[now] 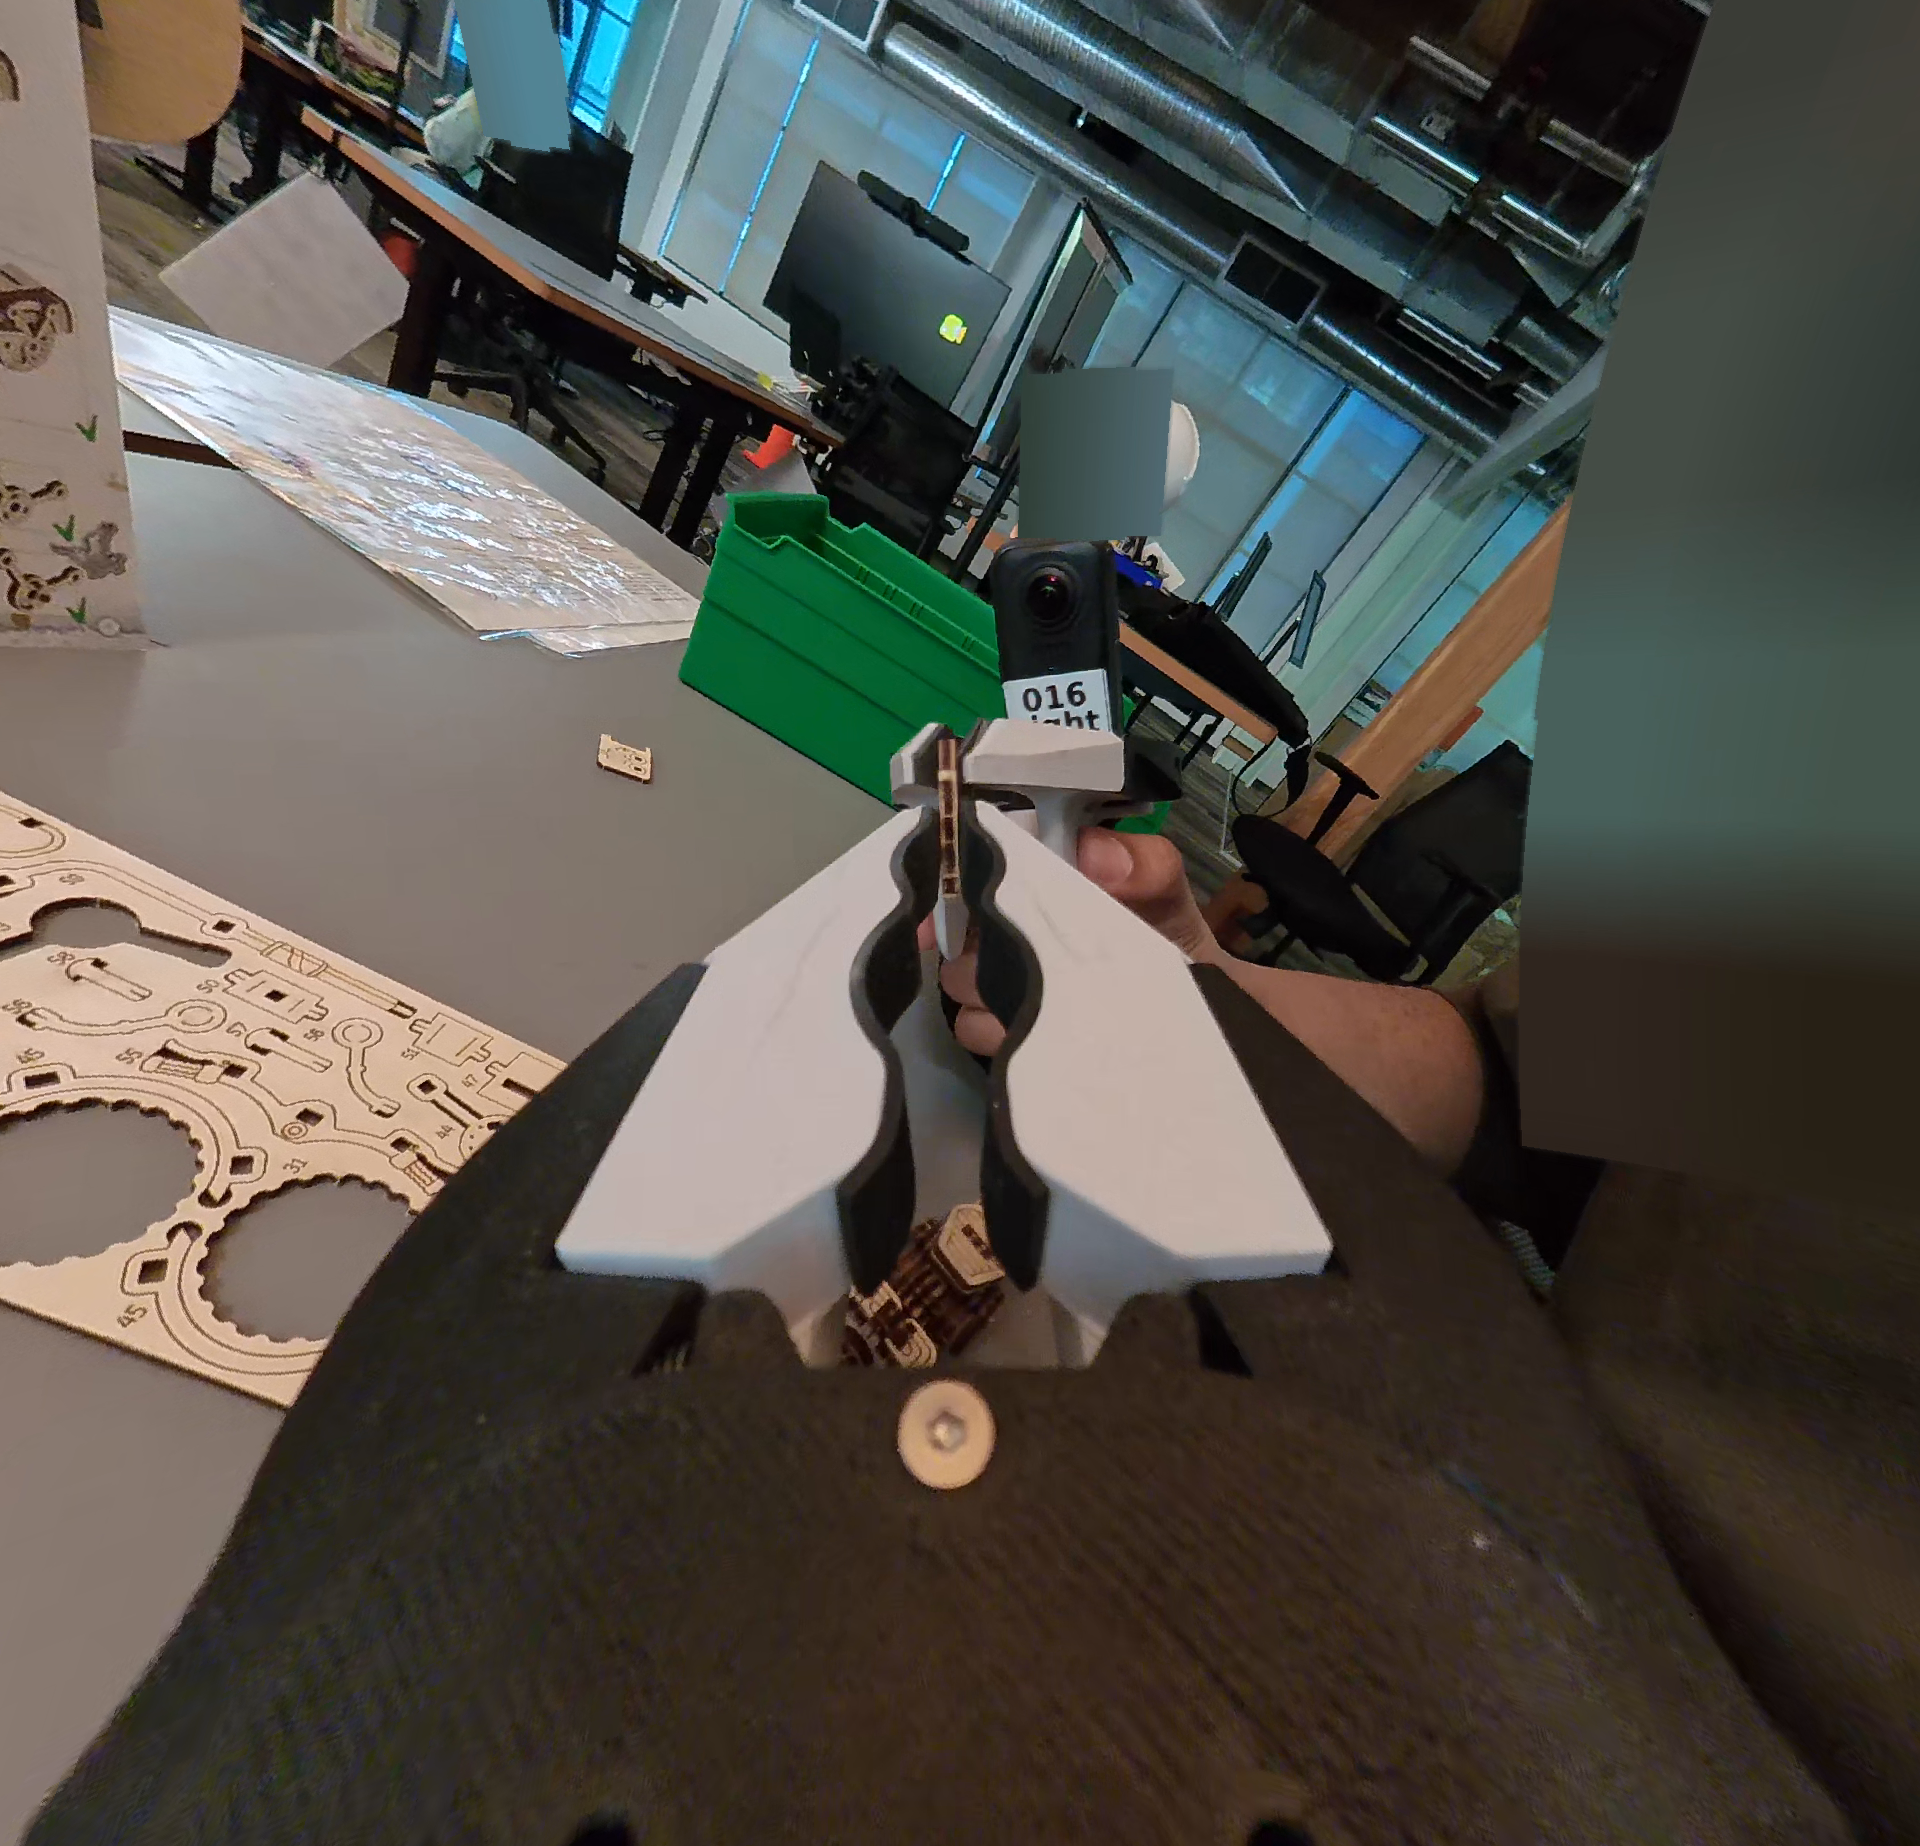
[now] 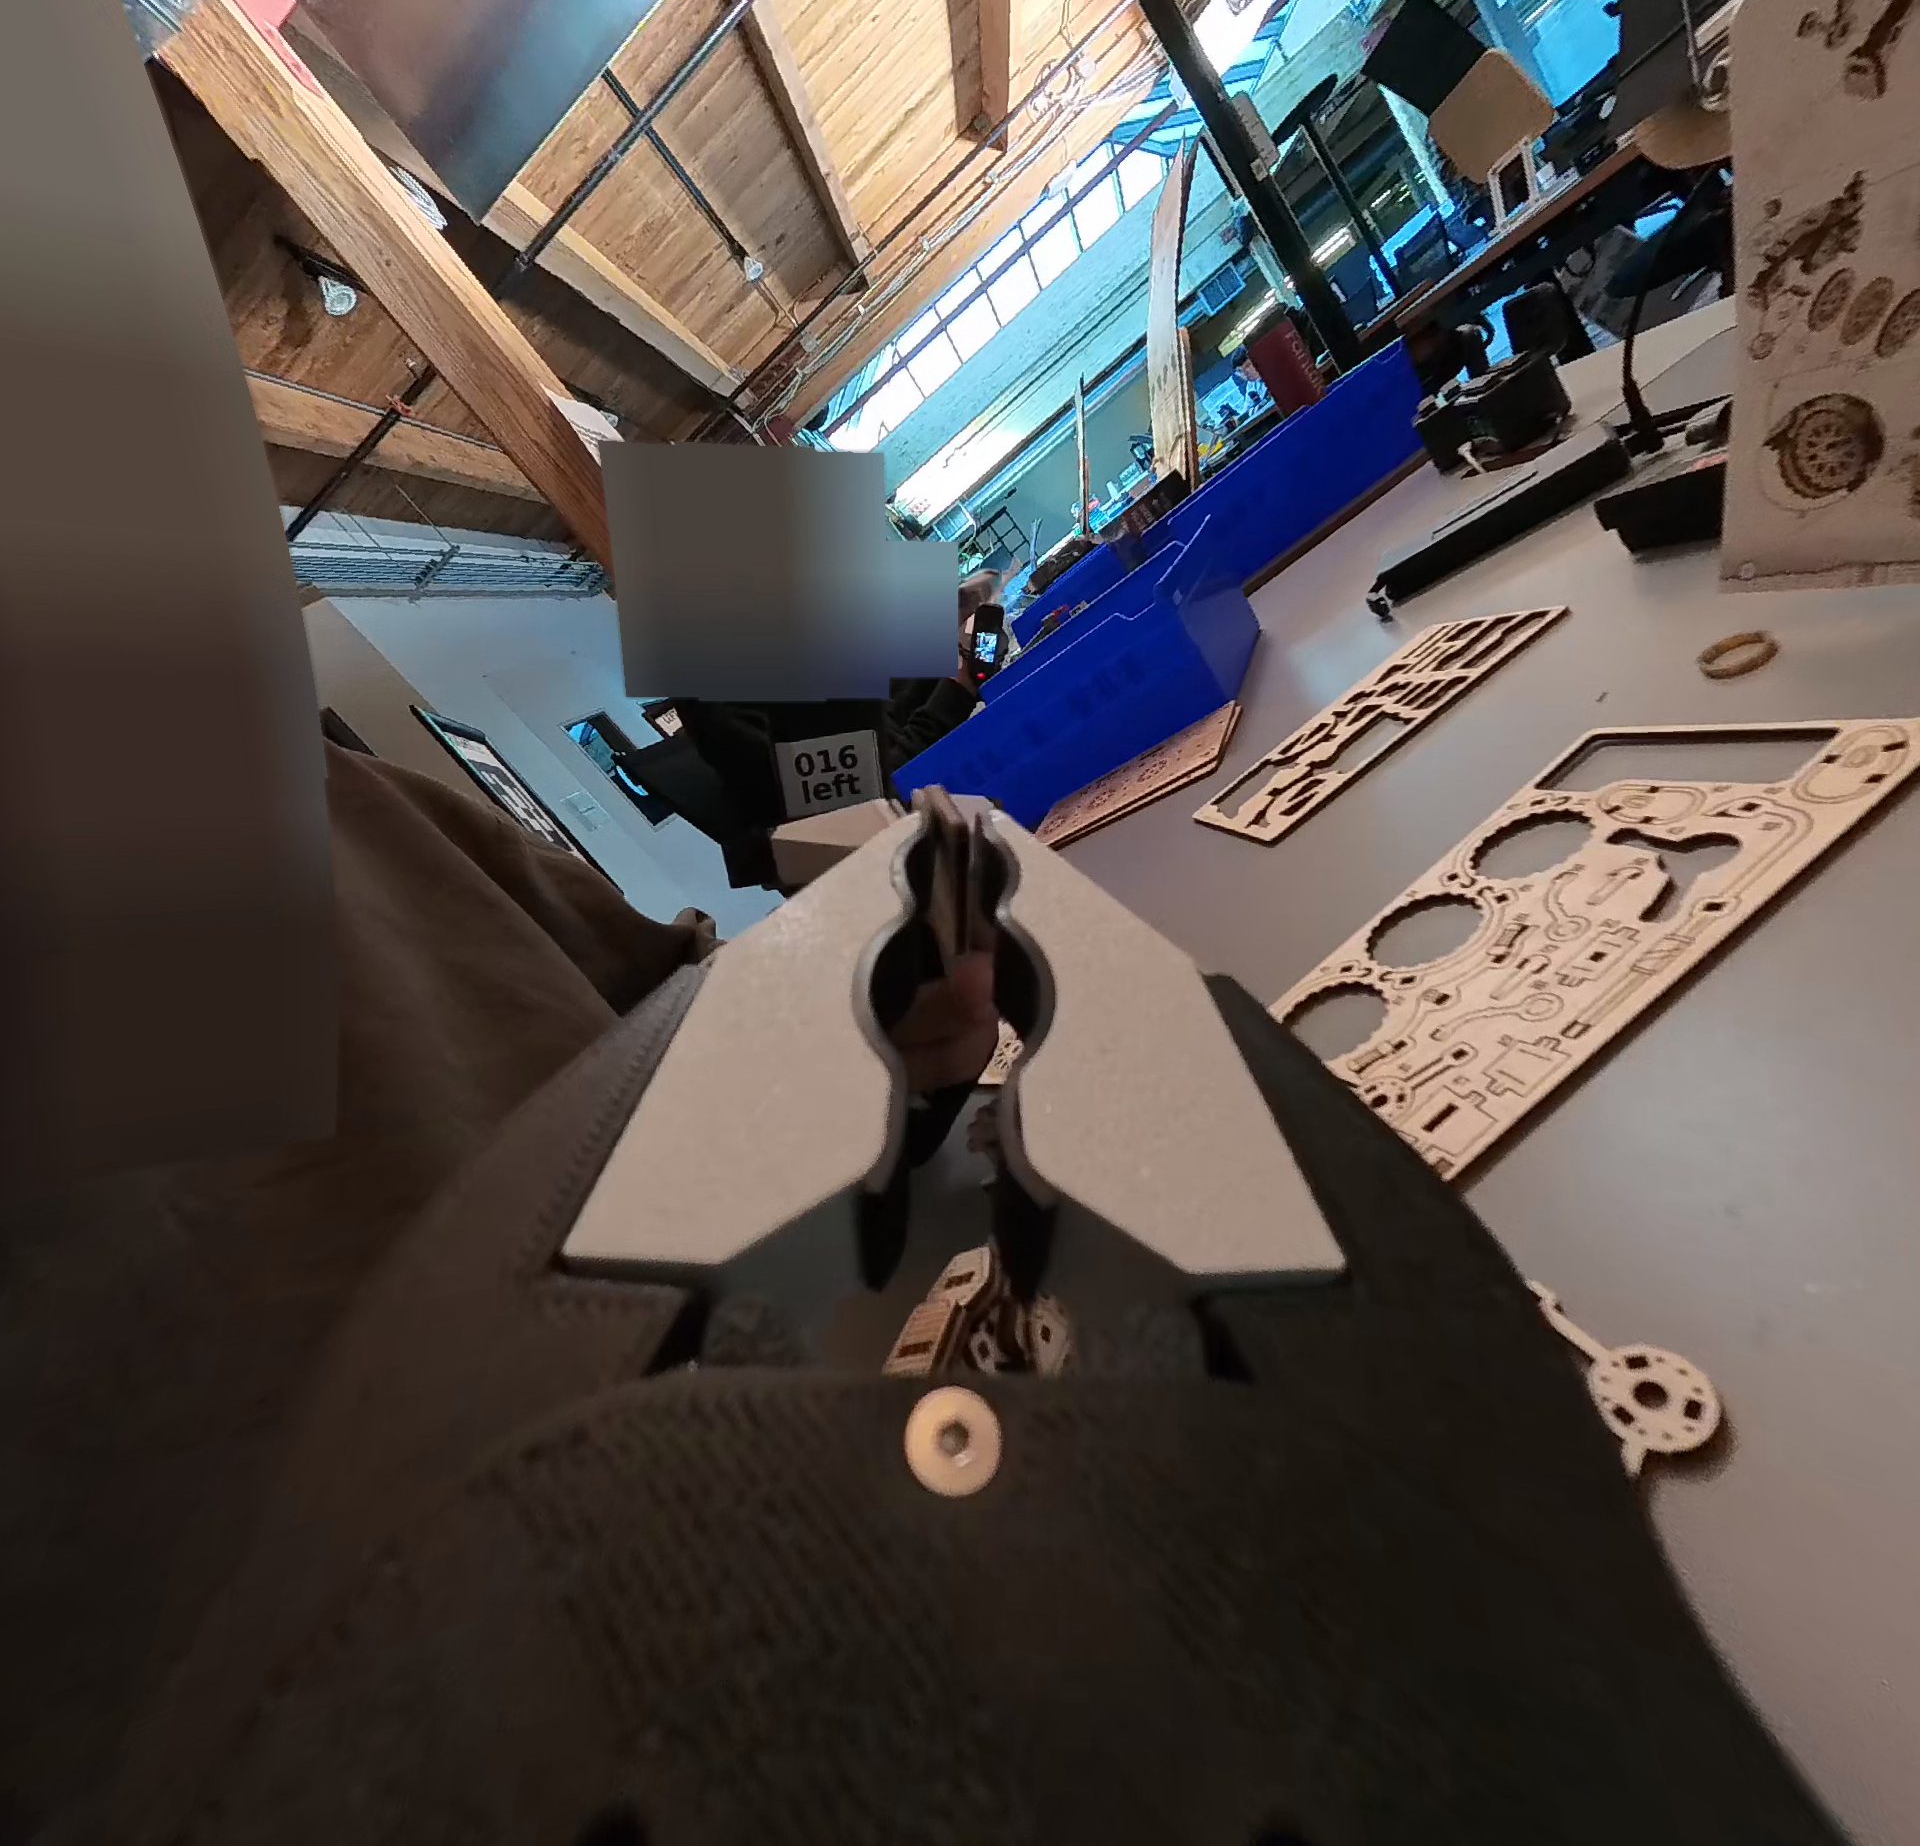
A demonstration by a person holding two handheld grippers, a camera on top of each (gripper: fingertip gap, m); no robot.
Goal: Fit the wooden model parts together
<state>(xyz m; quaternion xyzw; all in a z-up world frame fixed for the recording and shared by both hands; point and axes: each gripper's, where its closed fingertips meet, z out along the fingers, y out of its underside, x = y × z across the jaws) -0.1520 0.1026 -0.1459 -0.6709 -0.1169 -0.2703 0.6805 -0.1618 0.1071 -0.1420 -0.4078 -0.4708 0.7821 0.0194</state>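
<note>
Wooden part [image 1: 948,838] between both tongs' tips

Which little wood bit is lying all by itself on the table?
Start at the green bin at the grey table's far edge. Just in front of it, towards the big cut-out wooden sheet, lies one small loose wooden piece. Unlike the sheet's parts, it lies alone on bare tabletop.

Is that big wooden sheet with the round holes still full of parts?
No, partly emptied. The wooden sheet lies flat on the grey table with several large round cut-outs gone, while many small pieces remain in it.
</note>
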